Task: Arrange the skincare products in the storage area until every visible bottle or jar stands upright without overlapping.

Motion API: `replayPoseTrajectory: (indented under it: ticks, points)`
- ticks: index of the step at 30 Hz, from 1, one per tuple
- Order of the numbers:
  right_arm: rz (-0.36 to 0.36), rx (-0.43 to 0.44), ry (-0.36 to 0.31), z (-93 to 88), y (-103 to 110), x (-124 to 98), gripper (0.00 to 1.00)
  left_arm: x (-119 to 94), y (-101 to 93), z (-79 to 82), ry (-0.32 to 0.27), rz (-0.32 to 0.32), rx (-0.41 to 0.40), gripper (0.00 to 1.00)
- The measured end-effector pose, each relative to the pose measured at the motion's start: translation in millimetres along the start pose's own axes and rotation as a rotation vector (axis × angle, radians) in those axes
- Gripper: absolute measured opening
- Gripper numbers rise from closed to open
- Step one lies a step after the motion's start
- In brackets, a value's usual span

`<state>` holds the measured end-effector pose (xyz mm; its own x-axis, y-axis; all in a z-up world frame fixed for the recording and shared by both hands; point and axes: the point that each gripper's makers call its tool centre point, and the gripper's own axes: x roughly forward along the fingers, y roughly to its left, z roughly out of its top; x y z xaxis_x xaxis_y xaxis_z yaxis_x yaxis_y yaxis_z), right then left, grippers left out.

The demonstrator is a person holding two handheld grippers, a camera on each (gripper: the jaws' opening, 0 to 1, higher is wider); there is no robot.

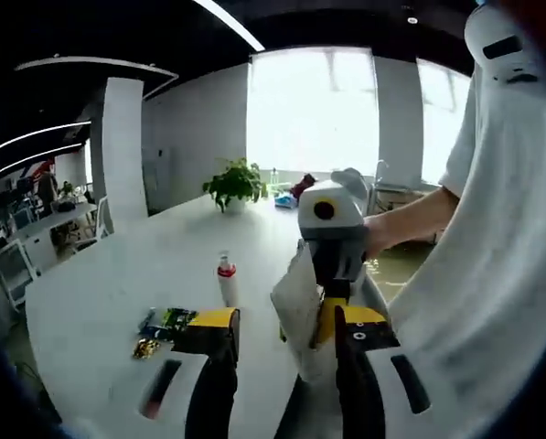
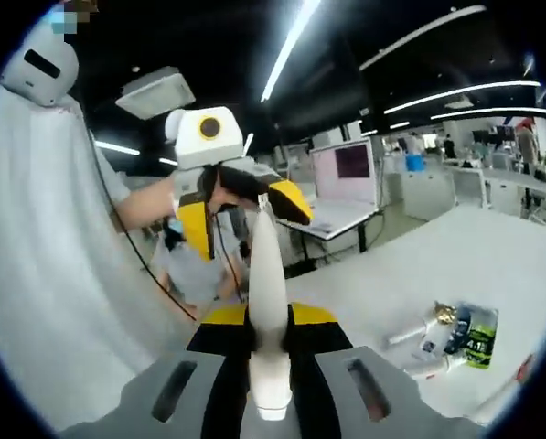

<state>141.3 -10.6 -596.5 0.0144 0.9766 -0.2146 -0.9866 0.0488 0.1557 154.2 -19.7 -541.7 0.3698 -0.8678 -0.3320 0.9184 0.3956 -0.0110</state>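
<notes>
White tube (image 2: 265, 302) betw. right tongs (image 2: 271, 340)

The surface (image 1: 117, 293) is white. On it stands a small white bottle (image 1: 227, 280) with a red cap, and near the bottle lie green and gold packets (image 1: 163, 327). The right gripper (image 2: 271, 343), black and yellow, holds a white tube (image 2: 266, 302).

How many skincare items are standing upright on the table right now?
1: the red-capped bottle stands alone mid-table in the left gripper view. The tube and packets lie flat in a cluster; a white pouch is held between both grippers. Others may be hidden.
</notes>
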Motion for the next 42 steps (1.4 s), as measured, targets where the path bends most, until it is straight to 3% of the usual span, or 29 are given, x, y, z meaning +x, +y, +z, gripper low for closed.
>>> replayPoseTrajectory:
  ticks: [8, 13, 20, 22, 27, 34, 42]
  points:
    - [0.059, -0.041, 0.030, -3.5, 11, 2, 0.14, 18, -10.4, 2.1, 0.050, -0.093, 0.101, 0.25]
    - [0.057, -0.054, 0.033, -3.0, 8, -1, 0.14, 27, -17.6, -4.1, 0.089, -0.142, 0.142, 0.20]
    - [0.070, -0.090, 0.073, -9.2, 0, -3, 0.15, 34, -15.1, -9.3, 0.130, -0.149, 0.136, 0.16]
    - [0.069, -0.108, 0.091, -13.0, -2, -3, 0.16, 36, -16.9, -12.2, 0.146, -0.161, 0.200, 0.14]
    - [0.022, -0.119, 0.128, -22.1, -16, -3, 0.18, 47, -11.5, -18.3, 0.172, -0.142, 0.247, 0.12]
    - [-0.079, -0.083, 0.171, -35.4, -38, -19, 0.20, 71, 1.3, -21.6, 0.145, -0.166, 0.234, 0.12]
    - [-0.171, 0.014, 0.119, -45.6, -64, -45, 0.21, 100, 11.7, -22.6, 0.139, -0.199, 0.224, 0.11]
